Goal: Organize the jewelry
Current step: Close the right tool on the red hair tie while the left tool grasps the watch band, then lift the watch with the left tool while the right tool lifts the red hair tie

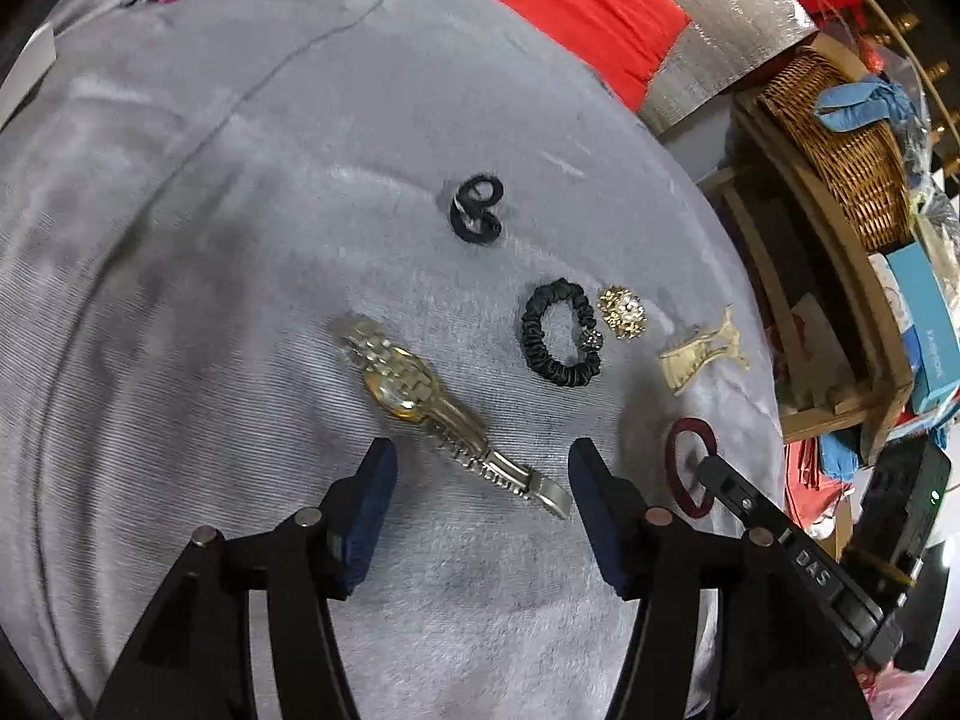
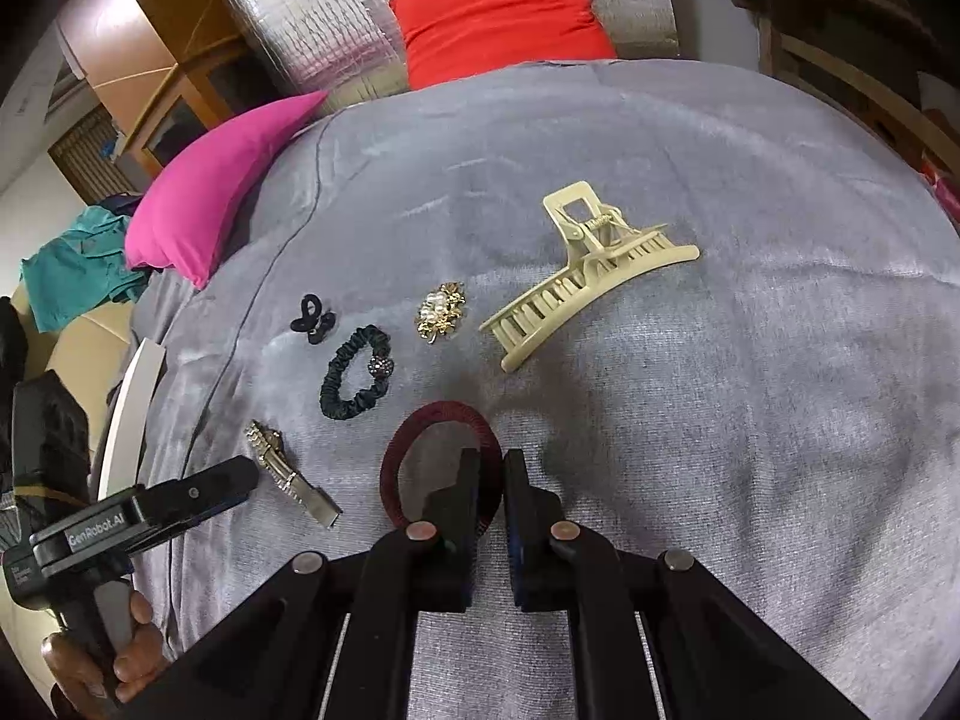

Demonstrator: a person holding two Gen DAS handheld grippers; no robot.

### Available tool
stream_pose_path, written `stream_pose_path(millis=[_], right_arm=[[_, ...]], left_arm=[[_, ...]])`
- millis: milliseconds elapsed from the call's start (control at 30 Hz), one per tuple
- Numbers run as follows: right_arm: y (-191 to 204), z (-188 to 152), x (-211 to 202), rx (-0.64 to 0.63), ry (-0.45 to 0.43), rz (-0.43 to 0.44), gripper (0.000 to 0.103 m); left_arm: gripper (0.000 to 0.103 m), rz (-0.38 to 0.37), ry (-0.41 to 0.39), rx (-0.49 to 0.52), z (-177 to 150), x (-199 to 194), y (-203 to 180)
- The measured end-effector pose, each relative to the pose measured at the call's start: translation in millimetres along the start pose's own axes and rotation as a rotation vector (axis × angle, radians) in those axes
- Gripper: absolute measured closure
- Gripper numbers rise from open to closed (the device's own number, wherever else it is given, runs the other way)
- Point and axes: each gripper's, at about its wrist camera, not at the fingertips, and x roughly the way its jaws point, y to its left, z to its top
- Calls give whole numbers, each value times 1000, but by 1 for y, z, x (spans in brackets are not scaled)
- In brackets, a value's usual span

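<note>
maroon ribbed hair tie [image 2: 441,468] pinched in right gripper [image 2: 492,468]; left gripper [image 1: 480,474] spread over metal link watch [image 1: 432,402].

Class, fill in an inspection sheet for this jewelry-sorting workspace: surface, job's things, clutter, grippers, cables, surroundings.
Surface: grey plush blanket.
Job's things: watch, black scrunchie, small black hair tie, gold brooch, cream claw clip, maroon hair tie.
Clutter: nothing seen.
Grippers: left gripper open over the watch band; right gripper shut on the maroon hair tie.
Cables: nothing seen.
Surroundings: red cushion, pink cushion, wicker basket.
</note>
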Motion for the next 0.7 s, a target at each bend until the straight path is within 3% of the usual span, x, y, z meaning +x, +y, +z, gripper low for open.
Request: stream_pose_path(millis=[200, 300, 367, 400, 700], right_arm=[[-5, 0, -2, 19, 0, 13, 94], [-7, 0, -2, 26, 4, 16, 94], [-8, 0, -2, 32, 8, 24, 94], [-8, 0, -2, 34, 8, 26, 94], [-11, 0, -5, 46, 4, 39, 94]], left_arm=[[44, 71, -77, -15, 10, 10, -7], [58, 144, -109, 14, 13, 16, -13], [77, 194, -125, 47, 14, 19, -17], [79, 215, -130, 63, 14, 22, -19], [81, 254, -140, 173, 11, 18, -33]])
